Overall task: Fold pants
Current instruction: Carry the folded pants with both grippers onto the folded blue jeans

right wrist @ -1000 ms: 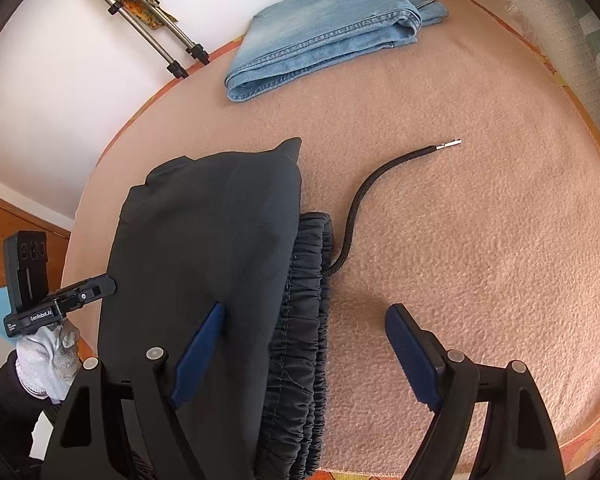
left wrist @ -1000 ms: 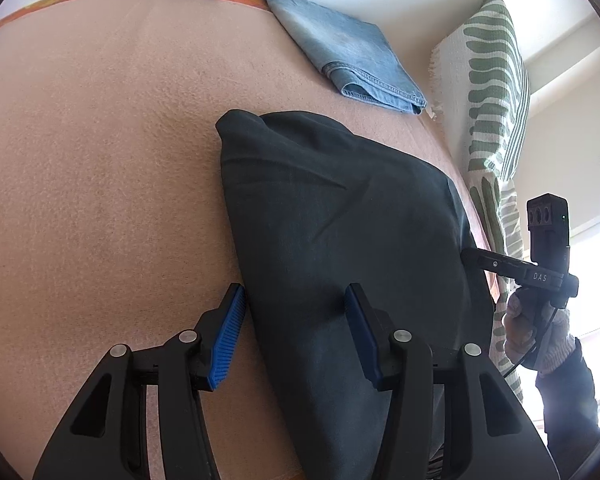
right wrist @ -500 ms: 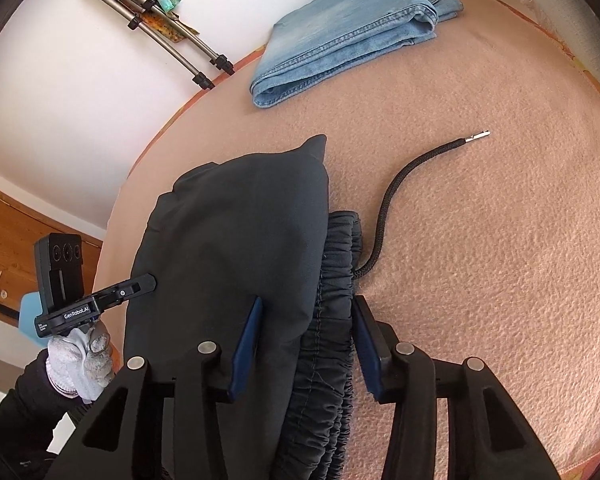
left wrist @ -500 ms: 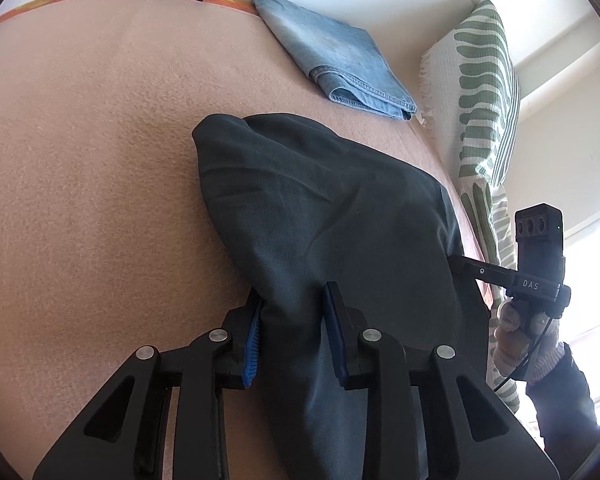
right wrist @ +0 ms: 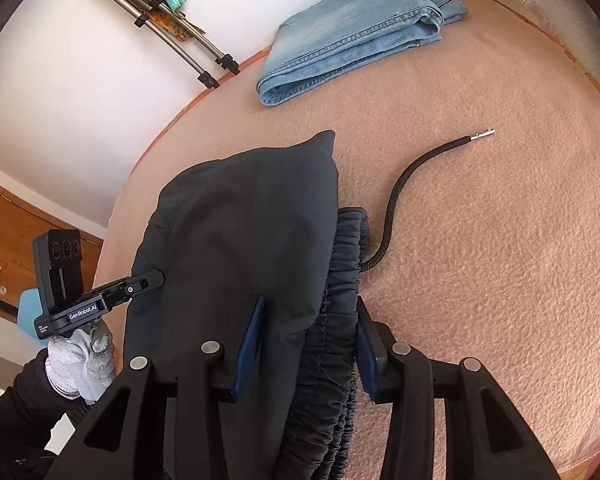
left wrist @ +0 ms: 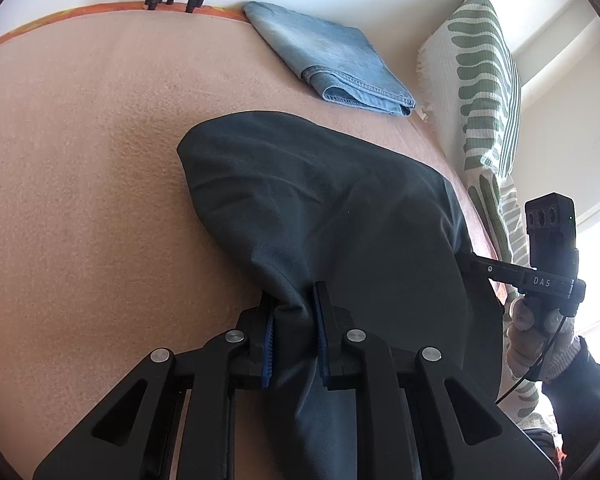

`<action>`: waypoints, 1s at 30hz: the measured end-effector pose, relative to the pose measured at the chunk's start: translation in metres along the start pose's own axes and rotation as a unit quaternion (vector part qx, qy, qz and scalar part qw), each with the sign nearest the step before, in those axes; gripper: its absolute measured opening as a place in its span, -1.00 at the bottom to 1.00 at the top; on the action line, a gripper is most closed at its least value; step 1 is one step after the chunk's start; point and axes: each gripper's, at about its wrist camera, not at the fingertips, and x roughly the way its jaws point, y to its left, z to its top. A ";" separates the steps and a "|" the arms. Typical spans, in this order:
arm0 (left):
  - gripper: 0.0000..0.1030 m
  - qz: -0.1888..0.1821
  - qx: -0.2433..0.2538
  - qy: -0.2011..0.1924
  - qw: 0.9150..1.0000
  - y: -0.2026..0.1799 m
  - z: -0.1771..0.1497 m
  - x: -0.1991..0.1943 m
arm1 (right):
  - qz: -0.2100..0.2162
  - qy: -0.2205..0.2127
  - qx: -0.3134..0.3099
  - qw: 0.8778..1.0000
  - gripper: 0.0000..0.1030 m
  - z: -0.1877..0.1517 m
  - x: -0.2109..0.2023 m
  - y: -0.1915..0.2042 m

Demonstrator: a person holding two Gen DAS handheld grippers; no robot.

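**A:** So which step is this? The dark pants (left wrist: 340,216) sit in the middle of both wrist views, bunched on the pinkish blanket (left wrist: 80,200), already doubled over by the look of it.

**B:** Looks like the grab before the next fold. The left gripper (left wrist: 294,336) at the bottom center of its frame has both blue pads squeezed tight on a pinch of the fabric edge, with cloth puckering up between them. The right gripper (right wrist: 306,344) is at the bottom of its own view, fingers closed in on the gathered elastic waistband (right wrist: 342,280) plus the layer on top. The stack is thick, so the pads sit further apart there, but they're pressing into cloth on both sides.

**A:** And the drawstring (right wrist: 396,200)?

**B:** Trailing out toward the right of that frame, loose on the blanket. It might end up sticking out of the finished fold.

**A:** Next move?

**B:** My guess is lift both ends together and carry them over toward the far edge, keeping them level so the layers don't slide. The folded jeans (right wrist: 356,32) at the top are well clear, so there's room.
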 end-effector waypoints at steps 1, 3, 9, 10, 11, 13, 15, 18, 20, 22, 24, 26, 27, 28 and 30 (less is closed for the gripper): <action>-0.75 0.002 0.002 -0.002 1.000 -0.001 0.000 0.000 | -0.001 -0.003 0.004 1.000 -0.26 0.000 0.000 0.000; -0.77 0.003 0.005 -0.007 1.000 -0.002 -0.001 -0.002 | 0.003 -0.011 0.012 1.000 -0.51 -0.001 -0.004 0.000; -0.80 0.008 0.015 -0.015 1.000 -0.007 -0.001 -0.007 | -0.016 -0.020 -0.020 0.999 -0.65 0.001 -0.010 0.017; -0.80 0.008 0.016 -0.017 1.000 -0.008 0.000 -0.007 | -0.017 -0.020 -0.018 1.000 -0.66 0.001 -0.009 0.016; -0.81 0.007 0.016 -0.019 1.000 -0.008 0.000 -0.009 | -0.017 -0.022 -0.015 1.000 -0.67 0.001 -0.009 0.016; -0.82 0.004 0.018 -0.026 0.999 -0.011 0.001 -0.014 | -0.022 -0.029 -0.017 0.999 -0.69 0.001 -0.011 0.021; -0.82 0.004 0.028 -0.035 0.999 -0.015 0.001 -0.020 | -0.033 -0.040 -0.037 0.998 -0.72 0.001 -0.016 0.031; -0.82 0.013 0.046 -0.037 0.998 -0.020 0.001 -0.022 | -0.048 -0.036 -0.053 0.997 -0.73 0.001 -0.015 0.038; -0.82 0.027 0.061 -0.039 0.997 -0.026 0.000 -0.022 | -0.059 -0.033 -0.053 0.996 -0.72 0.000 -0.013 0.038; -0.82 0.035 0.074 -0.043 0.996 -0.031 -0.001 -0.022 | -0.063 -0.034 -0.055 0.996 -0.72 0.000 -0.012 0.039; -0.82 0.041 0.086 -0.045 0.994 -0.035 -0.002 -0.022 | -0.067 -0.034 -0.059 0.995 -0.70 0.001 -0.010 0.039; -0.82 0.044 0.090 -0.045 0.994 -0.038 -0.002 -0.021 | -0.080 -0.029 -0.064 0.994 -0.57 0.002 -0.007 0.038; -0.82 0.045 0.091 -0.044 0.994 -0.037 -0.002 -0.020 | -0.086 -0.024 -0.066 0.994 -0.37 0.002 -0.004 0.037; -0.82 0.045 0.091 -0.044 0.994 -0.037 -0.001 -0.020 | -0.095 -0.019 -0.066 0.993 -0.29 0.001 -0.003 0.034; -0.82 0.045 0.089 -0.044 0.994 -0.037 -0.002 -0.019 | -0.101 -0.012 -0.063 0.993 -0.12 0.000 0.000 0.027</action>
